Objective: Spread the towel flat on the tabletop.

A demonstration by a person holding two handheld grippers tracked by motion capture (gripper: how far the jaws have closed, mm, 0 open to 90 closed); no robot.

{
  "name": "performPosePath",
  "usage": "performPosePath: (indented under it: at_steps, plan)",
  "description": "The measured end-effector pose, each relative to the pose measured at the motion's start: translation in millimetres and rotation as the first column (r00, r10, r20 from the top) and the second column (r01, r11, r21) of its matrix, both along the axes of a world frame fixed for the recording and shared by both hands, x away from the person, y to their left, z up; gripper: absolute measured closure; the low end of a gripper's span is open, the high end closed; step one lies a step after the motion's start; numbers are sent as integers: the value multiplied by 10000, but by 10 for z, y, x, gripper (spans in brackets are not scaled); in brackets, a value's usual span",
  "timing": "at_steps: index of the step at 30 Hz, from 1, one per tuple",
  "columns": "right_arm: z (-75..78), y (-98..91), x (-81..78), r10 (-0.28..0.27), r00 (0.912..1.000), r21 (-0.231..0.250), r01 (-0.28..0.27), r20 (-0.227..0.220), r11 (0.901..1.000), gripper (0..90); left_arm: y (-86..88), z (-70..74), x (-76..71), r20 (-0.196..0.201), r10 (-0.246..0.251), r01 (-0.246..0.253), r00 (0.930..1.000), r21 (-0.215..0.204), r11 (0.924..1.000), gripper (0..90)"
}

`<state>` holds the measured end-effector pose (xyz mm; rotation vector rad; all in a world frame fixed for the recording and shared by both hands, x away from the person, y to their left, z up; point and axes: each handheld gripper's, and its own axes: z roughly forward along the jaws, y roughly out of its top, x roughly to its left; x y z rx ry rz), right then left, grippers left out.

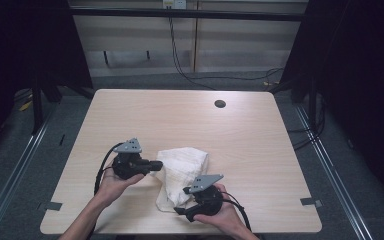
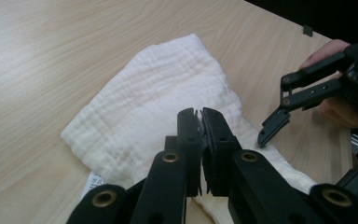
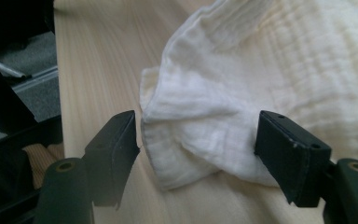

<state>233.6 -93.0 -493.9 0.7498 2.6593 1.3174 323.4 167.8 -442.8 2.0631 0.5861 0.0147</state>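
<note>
Low centre of the high view, a white cloth [image 1: 182, 167] lay on the counter [image 1: 240, 135]; the left hand-held gripper [image 2: 200, 122] was clenched, apparently on nothing; the right hand-held gripper [image 3: 196, 140], released, straddled a corner, seemingly about to pinch it; next it needed closing.

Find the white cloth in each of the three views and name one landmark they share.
High view: cloth lies low and centre on the table, between the two grippers.
Left gripper view: it fills the middle, under the shut jaws of the left gripper.
Right gripper view: it fills the upper right, a fold between the open jaws of the right gripper.
Shared landmark: the light wood table.
</note>
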Motion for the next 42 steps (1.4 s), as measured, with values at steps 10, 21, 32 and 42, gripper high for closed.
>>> performPosePath:
  at_steps: [10, 21, 32, 42]
  plan:
    - [-81, -116, 42, -463, 9986, -235, 457, -267, 9987, 732, 126, -27, 29, -42, 268, -268, 9996, 67, 9996, 874]
    - [127, -679, 286, -1336, 9907, -177, 1332, -273, 9909, 819, 41, -37, -79, -306, -339, 341, 9990, 78, 9994, 875]
    - [-1, -822, 698, -1847, 9827, -378, 1841, -149, 9822, 795, -69, -235, -16, -693, -261, 304, 9973, 617, 9976, 875]
    - [60, -936, 590, -2473, 9683, -234, 2466, -336, 9688, 525, -79, -319, 20, -888, -135, 195, 9960, 667, 9976, 874]
